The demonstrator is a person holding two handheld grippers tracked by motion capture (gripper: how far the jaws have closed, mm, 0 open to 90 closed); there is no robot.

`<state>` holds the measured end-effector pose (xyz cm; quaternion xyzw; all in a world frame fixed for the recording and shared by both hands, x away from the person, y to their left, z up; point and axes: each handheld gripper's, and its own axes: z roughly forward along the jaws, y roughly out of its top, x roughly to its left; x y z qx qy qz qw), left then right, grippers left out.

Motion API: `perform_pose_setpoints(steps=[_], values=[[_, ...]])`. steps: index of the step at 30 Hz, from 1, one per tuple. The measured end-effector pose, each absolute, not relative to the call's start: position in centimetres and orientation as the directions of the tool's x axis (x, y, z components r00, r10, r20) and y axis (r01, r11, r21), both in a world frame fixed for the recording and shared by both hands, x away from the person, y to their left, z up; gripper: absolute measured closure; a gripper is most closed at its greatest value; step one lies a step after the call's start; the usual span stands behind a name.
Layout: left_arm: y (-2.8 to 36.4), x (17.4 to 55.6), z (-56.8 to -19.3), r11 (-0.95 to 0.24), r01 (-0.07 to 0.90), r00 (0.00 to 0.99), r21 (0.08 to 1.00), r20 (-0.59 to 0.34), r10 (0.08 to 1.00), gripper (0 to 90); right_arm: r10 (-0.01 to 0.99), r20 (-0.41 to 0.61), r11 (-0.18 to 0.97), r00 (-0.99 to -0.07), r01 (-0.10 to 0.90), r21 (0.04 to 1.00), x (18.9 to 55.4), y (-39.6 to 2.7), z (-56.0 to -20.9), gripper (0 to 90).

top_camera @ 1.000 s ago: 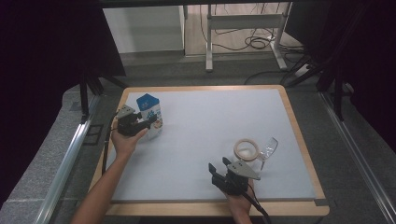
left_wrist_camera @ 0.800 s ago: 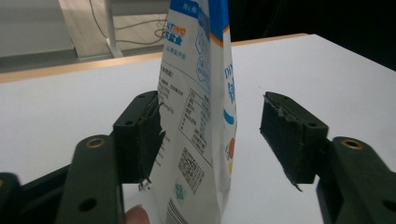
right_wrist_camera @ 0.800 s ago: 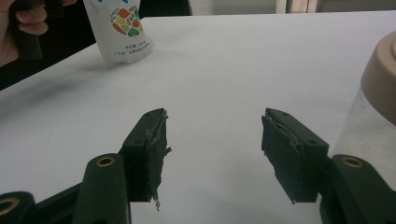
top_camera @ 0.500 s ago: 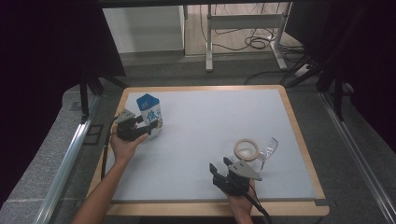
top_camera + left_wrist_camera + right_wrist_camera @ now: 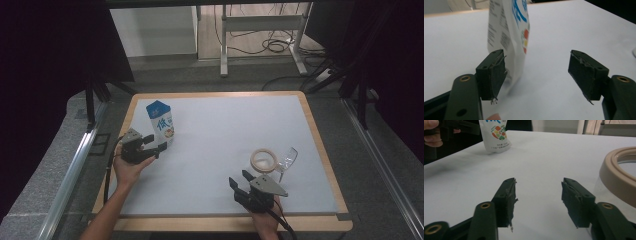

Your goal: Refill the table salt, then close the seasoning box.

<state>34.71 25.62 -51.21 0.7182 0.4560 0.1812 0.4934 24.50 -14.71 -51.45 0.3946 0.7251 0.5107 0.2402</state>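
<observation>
The left gripper (image 5: 150, 148) has just let go of the carton (image 5: 160, 123). A second ago its jaws were round the carton's lower part; since then they have been opening and the hand has drawn back toward the near left corner of the tabletop (image 5: 225, 125). In the left gripper view the jaws stand wide apart, and the carton (image 5: 509, 37) rises upright just beyond the left jaw, a little blurred, with nothing pressing on it. So the carton looks placed: it stands on its own near the far left of the tabletop, and this part of the work seems done.

The right gripper (image 5: 242, 183) hangs low over the near right part of the tabletop. Its jaws have just been closing somewhat, but they are still apart with only bare tabletop between them in the right gripper view. Just to the right of its right jaw sits a beige ring (image 5: 621, 170), apparently the rim of a clear container (image 5: 263, 160), and a glass (image 5: 286, 161) lies tipped just beside it on the far right.

Nothing blocks the left jaws from backing farther away; the only risk is brushing the carton and tipping it. For the right jaws, the glass crowds the ring closely, so a grasp there would need care.
</observation>
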Motion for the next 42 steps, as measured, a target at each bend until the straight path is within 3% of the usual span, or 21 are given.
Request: perform_pose_setpoints(steps=[9,11,23,37,42], values=[[25.4,32.6,-52.3,-0.105,0.484,0.519,0.869,-0.188,0.834,30.1,0.786,0.04,0.188,-0.616,0.3,0.935,23.7,-17.4,-50.6,85.2],[25.3,32.2,-52.7,-0.108,0.488,0.522,0.866,-0.191,0.831,30.0,0.783,0.043,0.179,-0.62,0.292,0.94,23.5,-18.4,-50.4,89.9],[24.4,31.6,-53.5,-0.138,0.49,0.549,0.861,-0.181,0.816,30.0,0.795,0.032,0.168,-0.606,0.271,0.948,21.6,-23.7,-49.6,90.0],[23.3,31.4,-53.9,-0.192,0.489,0.565,0.851,-0.142,0.813,30.3,0.888,0.091,0.04,-0.451,0.273,0.961,22.3,-28.7,-48.4,90.0],[22.8,31.1,-53.8,-0.211,0.49,0.577,0.846,-0.133,0.806,30.3,0.897,0.08,0.035,-0.435,0.25,0.968,23.1,-29.1,-47.7,90.0]])
